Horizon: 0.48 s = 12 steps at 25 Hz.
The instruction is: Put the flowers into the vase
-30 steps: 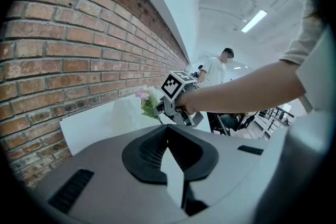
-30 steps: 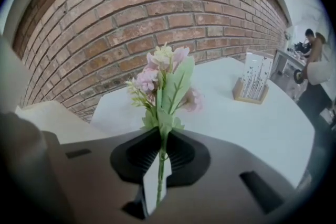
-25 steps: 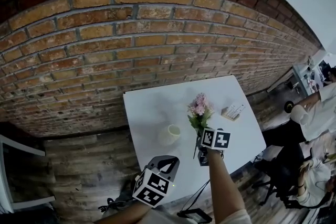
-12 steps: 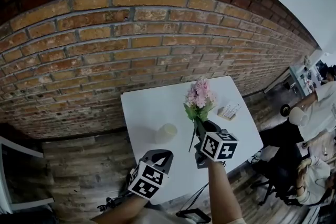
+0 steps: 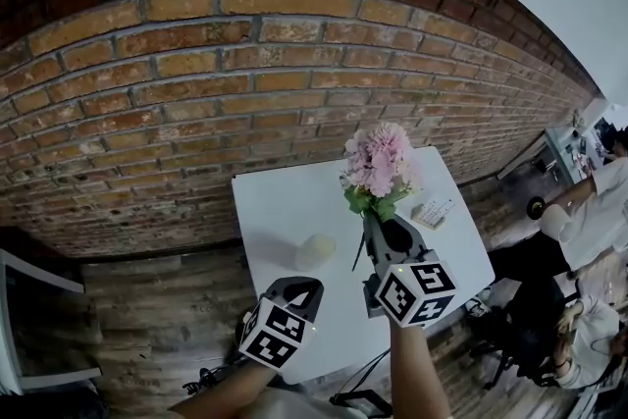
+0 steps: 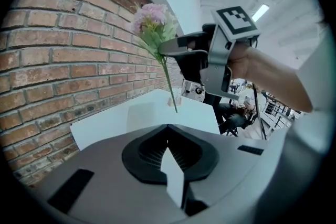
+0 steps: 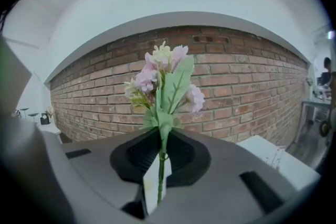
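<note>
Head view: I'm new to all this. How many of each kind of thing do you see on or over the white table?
bunch of flowers, held by the right gripper: 1
vase: 1
small card stand: 1
grippers, the left gripper and the right gripper: 2
table: 1
Total: 6

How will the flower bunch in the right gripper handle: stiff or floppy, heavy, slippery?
Probably stiff: the stem runs straight below the right gripper and the flowers stand upright above it. Likely light, since a thin stem carries them. It could pivot, as the jaws pinch only that stem.
</note>
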### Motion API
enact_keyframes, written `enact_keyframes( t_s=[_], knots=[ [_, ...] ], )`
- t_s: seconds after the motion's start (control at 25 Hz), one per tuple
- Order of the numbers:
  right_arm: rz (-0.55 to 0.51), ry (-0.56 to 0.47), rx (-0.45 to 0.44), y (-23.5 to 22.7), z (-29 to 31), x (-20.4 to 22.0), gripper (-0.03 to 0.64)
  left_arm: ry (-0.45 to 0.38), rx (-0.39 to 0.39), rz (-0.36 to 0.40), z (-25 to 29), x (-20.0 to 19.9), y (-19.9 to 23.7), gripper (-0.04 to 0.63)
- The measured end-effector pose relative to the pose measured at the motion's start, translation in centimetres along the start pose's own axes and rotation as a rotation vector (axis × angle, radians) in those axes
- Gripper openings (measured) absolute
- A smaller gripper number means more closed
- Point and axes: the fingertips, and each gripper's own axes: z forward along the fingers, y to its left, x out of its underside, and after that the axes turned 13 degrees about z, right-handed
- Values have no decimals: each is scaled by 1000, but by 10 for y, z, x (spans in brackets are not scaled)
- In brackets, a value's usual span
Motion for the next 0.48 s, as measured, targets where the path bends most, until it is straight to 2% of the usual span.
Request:
enact_keyframes(
  t_s=[0.48],
  knots=[
    [-62,-126,-81,42,4,-33,32,-3,-47,-11,-11,2,22,8]
  ],
)
